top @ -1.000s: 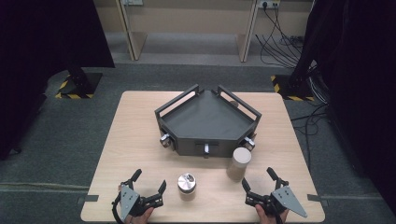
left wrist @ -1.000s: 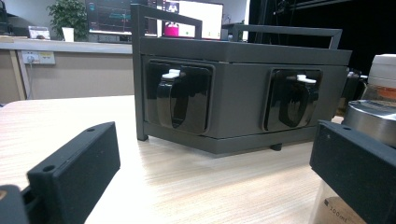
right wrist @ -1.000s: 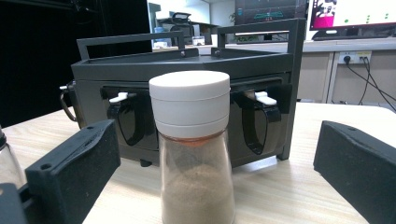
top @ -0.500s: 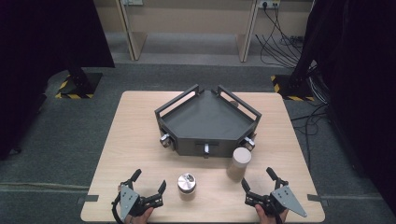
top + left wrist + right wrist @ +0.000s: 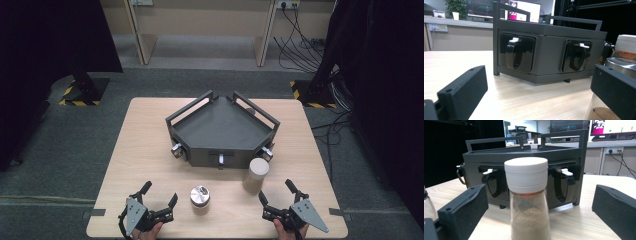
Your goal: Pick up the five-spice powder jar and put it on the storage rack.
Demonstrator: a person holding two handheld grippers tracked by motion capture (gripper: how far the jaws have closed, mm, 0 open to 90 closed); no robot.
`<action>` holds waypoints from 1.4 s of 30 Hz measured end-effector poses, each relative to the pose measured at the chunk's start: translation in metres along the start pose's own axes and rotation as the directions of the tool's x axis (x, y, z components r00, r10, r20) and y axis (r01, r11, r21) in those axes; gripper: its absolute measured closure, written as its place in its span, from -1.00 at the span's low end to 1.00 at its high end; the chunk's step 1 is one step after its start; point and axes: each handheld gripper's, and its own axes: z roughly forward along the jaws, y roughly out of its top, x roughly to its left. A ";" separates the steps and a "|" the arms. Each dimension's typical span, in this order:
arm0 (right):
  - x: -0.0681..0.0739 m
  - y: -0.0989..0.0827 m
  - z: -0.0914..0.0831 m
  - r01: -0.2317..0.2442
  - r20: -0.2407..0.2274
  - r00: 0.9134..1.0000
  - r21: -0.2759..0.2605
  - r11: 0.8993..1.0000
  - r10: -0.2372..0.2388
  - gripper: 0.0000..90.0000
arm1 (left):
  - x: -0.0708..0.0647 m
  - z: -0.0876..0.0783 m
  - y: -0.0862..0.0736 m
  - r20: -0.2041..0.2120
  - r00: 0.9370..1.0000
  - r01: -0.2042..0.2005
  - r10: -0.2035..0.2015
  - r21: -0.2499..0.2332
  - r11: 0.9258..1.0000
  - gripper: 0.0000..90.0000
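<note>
A dark grey angular rack (image 5: 220,131) with rails on top stands in the middle of the wooden table (image 5: 145,150). In front of it a glass jar with a white lid (image 5: 256,175) holds brown powder, seen close up as the white-lidded jar (image 5: 529,197). A jar with a silver metal lid (image 5: 200,198) stands to its left, near the front edge. My left gripper (image 5: 159,196) rests open at the front left, beside the silver-lidded jar (image 5: 621,67). My right gripper (image 5: 276,193) rests open at the front right, just short of the white-lidded jar.
The rack's front faces carry black hooks with white clips (image 5: 515,40) and metal knobs (image 5: 176,149). Grey carpet surrounds the table. Cables (image 5: 300,45) lie on the floor at the back right. Black stands with hazard-striped bases (image 5: 82,92) sit behind the table.
</note>
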 end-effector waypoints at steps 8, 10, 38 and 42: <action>0.000 0.000 0.000 0.001 0.000 1.000 -0.002 1.000 -0.001 -0.99 | 0.000 -0.001 0.001 0.016 1.000 -0.014 0.014 0.007 1.000 -0.99; 0.000 0.000 0.000 0.000 0.000 1.000 -0.002 1.000 0.000 -0.99 | -0.001 -0.003 0.001 0.021 1.000 -0.013 0.013 0.003 1.000 -0.99; 0.000 0.000 0.000 0.001 -0.001 1.000 0.002 1.000 -0.001 -0.99 | -0.020 -0.021 0.000 0.131 0.990 -0.052 0.049 0.016 0.999 -0.99; 0.000 0.000 0.000 0.002 -0.001 1.000 0.003 1.000 -0.002 -0.99 | -0.023 -0.018 0.001 0.153 0.987 -0.057 0.054 0.014 0.998 -0.99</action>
